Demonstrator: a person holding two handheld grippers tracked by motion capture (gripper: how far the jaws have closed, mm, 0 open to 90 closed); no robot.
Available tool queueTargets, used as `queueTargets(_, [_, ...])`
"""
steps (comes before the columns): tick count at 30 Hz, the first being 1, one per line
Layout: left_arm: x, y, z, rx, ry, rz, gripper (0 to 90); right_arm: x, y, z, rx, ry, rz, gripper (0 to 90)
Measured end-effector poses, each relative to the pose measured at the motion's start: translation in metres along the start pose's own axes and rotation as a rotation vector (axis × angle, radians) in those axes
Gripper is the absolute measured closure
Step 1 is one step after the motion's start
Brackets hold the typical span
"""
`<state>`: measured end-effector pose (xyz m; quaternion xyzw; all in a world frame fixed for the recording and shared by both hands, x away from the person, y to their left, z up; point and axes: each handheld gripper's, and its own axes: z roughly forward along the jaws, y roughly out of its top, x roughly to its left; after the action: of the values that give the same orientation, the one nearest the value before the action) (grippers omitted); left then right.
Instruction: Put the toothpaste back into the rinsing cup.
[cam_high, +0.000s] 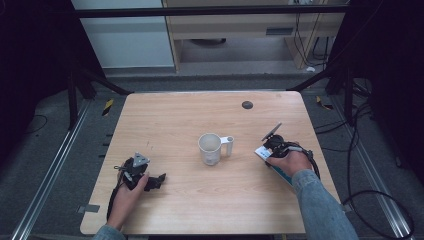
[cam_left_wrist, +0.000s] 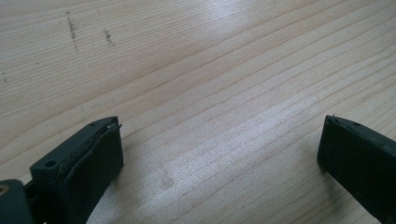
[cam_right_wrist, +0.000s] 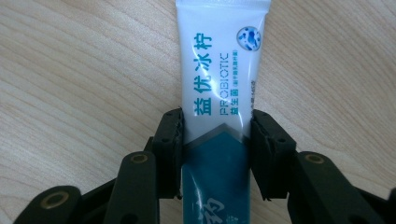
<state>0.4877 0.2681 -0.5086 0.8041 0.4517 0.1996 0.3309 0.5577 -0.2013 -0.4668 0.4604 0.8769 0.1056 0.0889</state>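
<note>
A white and teal toothpaste tube (cam_right_wrist: 219, 84) with blue print lies flat on the wooden table (cam_high: 190, 115), at its right side. My right gripper (cam_right_wrist: 217, 119) straddles it, and both pads touch the tube's edges where white meets teal. From the high view, the right gripper (cam_high: 267, 150) sits under a hand, with the tube (cam_high: 283, 176) running beneath it. My left gripper (cam_high: 158, 180) rests near the table's front left, jaws wide apart. In the left gripper view, the left gripper (cam_left_wrist: 219, 140) has only bare wood between its fingers.
A white mug (cam_high: 210, 148) stands upright at the table's middle, handle toward the right. A small black disc (cam_high: 247, 104) lies near the far edge. Metal rails and cables run along the floor on both sides.
</note>
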Motion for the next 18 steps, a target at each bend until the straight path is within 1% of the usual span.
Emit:
queueTargets(8, [0.0, 0.0, 0.0, 0.0, 0.0, 0.0, 0.0, 0.0002, 0.0002, -0.0004, 0.0, -0.002, 0.0, 61.1])
queueTargets(15, [0.0, 0.0, 0.0, 0.0, 0.0, 0.0, 0.0, -0.001, 0.0, -0.0024, -0.001, 0.009, 0.02, 65.6])
queueTargets(18, [0.0, 0.0, 0.0, 0.0, 0.0, 0.0, 0.0, -0.0022, -0.0001, -0.0036, -0.005, 0.017, 0.024, 69.3])
